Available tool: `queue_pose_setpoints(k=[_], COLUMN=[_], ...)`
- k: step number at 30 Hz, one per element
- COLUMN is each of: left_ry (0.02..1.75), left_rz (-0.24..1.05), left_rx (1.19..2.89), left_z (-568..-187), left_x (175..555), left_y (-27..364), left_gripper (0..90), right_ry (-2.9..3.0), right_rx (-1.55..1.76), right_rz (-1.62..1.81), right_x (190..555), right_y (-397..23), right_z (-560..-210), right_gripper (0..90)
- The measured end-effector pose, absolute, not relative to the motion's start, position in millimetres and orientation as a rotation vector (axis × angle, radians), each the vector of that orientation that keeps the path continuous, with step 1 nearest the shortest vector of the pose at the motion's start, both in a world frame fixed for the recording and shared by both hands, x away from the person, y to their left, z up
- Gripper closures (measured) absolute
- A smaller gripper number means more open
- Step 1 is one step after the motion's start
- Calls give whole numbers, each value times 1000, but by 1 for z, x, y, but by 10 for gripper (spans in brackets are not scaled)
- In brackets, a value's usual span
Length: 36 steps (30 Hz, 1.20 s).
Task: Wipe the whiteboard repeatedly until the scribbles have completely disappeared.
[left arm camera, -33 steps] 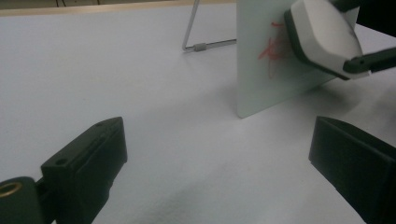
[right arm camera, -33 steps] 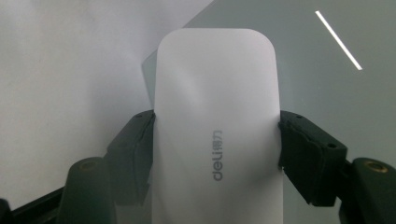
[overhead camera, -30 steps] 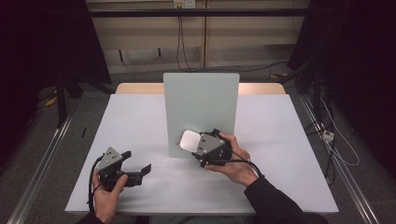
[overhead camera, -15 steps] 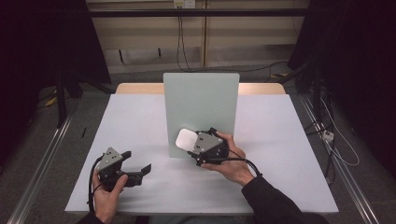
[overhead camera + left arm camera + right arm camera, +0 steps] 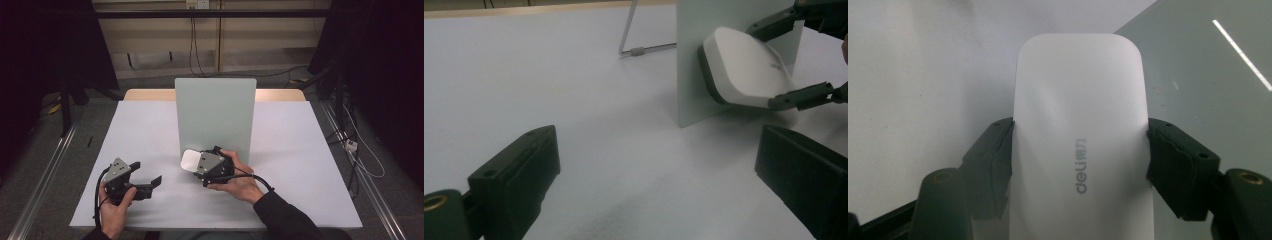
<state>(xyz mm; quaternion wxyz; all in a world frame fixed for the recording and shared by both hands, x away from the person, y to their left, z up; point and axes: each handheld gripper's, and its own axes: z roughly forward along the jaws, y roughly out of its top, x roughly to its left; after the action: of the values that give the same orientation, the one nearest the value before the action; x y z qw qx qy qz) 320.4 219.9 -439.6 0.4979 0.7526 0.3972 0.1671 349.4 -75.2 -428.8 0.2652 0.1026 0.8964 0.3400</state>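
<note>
right gripper (image 5: 196, 163) pinching smooth white rounded plastic eraser (image 5: 1080, 140) by its long sides, low against upright pale green board (image 5: 215, 115); likely light, stiff, slippery. left gripper (image 5: 148, 173) spread, empty.

Counter (image 5: 300, 165): upright panel (image 5: 215, 112) stood at its middle. Right tool (image 5: 192, 162) sat just before the panel's foot, a mouse (image 5: 190, 159) between its jaws. Left tool (image 5: 147, 172) lay well apart, leftward, near the front edge.
</note>
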Motion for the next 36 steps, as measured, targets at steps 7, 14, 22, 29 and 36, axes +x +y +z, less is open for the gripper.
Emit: queue_pose_setpoints(k=[7, 14, 22, 29, 36], left_ry=[961, 961, 963, 960, 960], left_rz=[405, 404, 401, 401, 404], left_rx=[1821, 1825, 1823, 1825, 1824], left_z=[-439, -440, -440, -440, -440], left_x=[320, 321, 321, 321, 320], left_y=[220, 220, 220, 219, 220], left_gripper=[42, 42, 42, 42, 42], right_ry=[2467, 2471, 2358, 2302, 2315], right_rx=[252, 253, 314, 341, 320], right_rz=[863, 856, 941, 966, 980], right_x=[348, 348, 355, 358, 356], right_y=[-74, -73, -80, -78, -61], right_z=[-433, -432, -408, -399, -412], right_gripper=[315, 315, 315, 315, 315])
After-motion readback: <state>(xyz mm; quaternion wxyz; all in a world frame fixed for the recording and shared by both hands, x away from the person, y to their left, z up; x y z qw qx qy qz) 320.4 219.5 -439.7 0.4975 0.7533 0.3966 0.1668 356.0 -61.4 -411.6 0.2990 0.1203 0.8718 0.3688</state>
